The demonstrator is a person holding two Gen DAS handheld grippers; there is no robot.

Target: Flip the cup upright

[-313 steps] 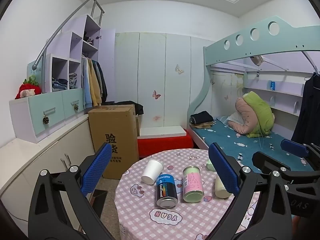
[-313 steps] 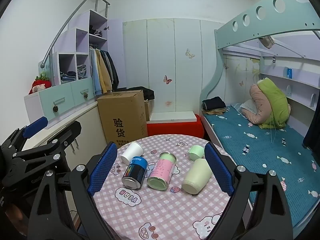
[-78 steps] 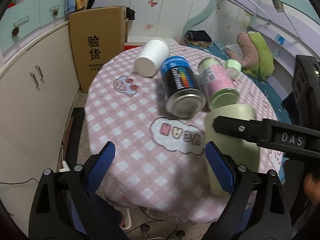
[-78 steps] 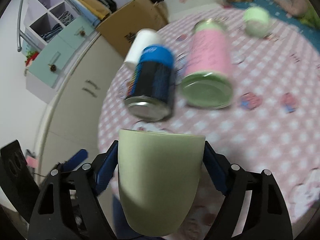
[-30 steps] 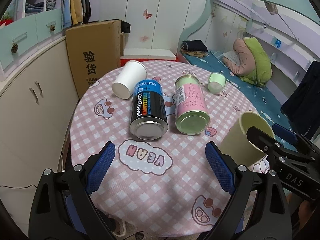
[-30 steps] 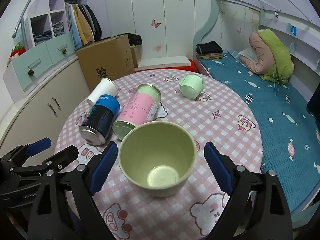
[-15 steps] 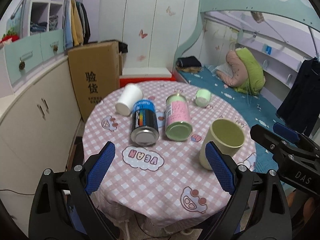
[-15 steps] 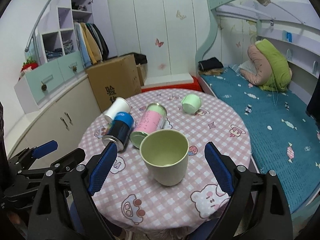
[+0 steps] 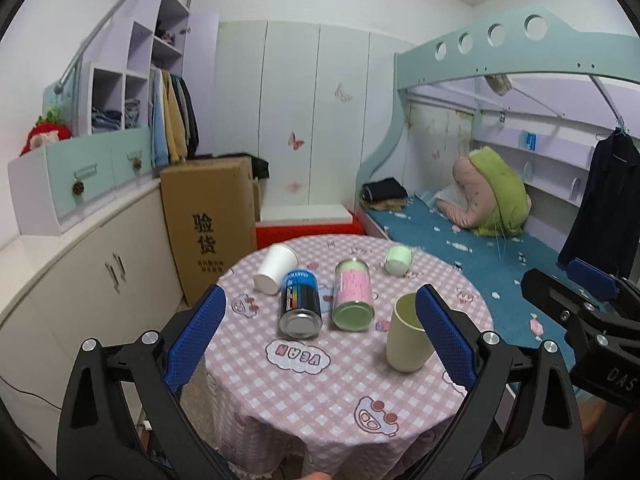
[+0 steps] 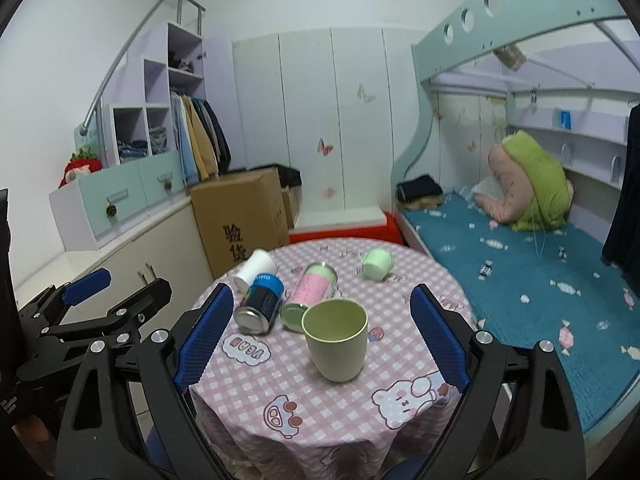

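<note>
From my right wrist camera I see the pale green cup point(image 10: 336, 340) standing upright, mouth up, on the round pink checked table point(image 10: 328, 420), close to the near edge and just toward 6 o'clock from the cans. My right gripper point(image 10: 322, 336) is spread wide with nothing between its blue pads point(image 10: 204, 332); the cup sits clear of both. My left gripper point(image 9: 318, 334) is equally wide apart and empty, hanging back from the table. On the left camera the cup appears at about 3 o'clock of the tabletop. Lying on their sides behind it are a blue-and-black can point(image 9: 300, 302) and a pink can point(image 9: 353, 296), side by side, with a white paper cup point(image 9: 276, 268) at 11 o'clock and a small mint cup point(image 9: 398, 260) at 1 o'clock, also tipped over.
</note>
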